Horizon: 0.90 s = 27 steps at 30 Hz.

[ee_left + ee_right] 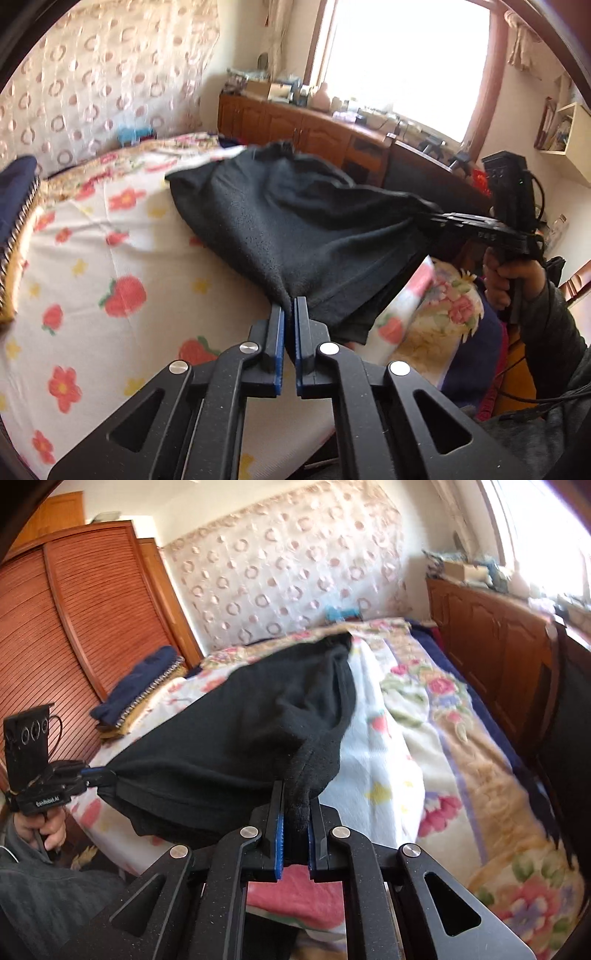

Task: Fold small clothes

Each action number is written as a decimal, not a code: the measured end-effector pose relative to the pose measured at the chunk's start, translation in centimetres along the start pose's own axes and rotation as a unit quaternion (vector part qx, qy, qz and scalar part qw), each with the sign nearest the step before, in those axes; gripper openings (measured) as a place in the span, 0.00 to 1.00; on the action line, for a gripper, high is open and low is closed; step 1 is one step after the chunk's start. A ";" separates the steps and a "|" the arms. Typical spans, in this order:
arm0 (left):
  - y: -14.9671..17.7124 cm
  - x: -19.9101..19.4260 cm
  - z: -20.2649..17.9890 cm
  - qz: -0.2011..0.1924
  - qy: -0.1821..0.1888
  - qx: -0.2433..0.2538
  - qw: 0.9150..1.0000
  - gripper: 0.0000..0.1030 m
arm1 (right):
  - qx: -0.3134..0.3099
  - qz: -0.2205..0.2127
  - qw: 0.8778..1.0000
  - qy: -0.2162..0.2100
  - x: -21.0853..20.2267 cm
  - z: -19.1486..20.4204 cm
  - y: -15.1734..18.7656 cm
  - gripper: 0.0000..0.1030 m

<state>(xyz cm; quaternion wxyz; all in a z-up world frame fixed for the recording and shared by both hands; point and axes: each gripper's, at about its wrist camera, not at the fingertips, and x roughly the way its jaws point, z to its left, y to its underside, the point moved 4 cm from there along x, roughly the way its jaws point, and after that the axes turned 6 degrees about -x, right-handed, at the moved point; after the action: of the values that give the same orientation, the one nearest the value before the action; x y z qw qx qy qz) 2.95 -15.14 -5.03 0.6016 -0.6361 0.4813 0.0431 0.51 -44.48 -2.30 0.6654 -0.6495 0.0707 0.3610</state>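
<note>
A black fleece garment (295,221) hangs stretched between my two grippers above the bed, its far end trailing on the flowered bedspread (110,266). My left gripper (290,306) is shut on one near corner of it. My right gripper (295,797) is shut on the other corner, with a bunched fold between its blue pads. Each gripper shows in the other's view: the right one (430,216) at the garment's right end, the left one (98,773) at its left end. The garment (251,716) sags between them.
A folded navy garment (136,690) lies at the bed's far left by the louvred wardrobe (55,627). A wooden cabinet (491,642) with clutter runs along the bed's right side under a bright window. A patterned headboard cover (280,579) stands behind.
</note>
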 end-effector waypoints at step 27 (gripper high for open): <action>-17.9 13.9 14.1 0.004 -0.070 -0.071 0.995 0.05 | 0.015 -0.026 0.999 0.032 13.1 -4.7 -13.9 0.13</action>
<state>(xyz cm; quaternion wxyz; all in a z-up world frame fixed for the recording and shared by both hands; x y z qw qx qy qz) 29.70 -14.87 -4.72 0.5873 -0.6702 0.4365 0.1241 19.77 -42.30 0.96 0.6817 -0.6525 0.0805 0.3211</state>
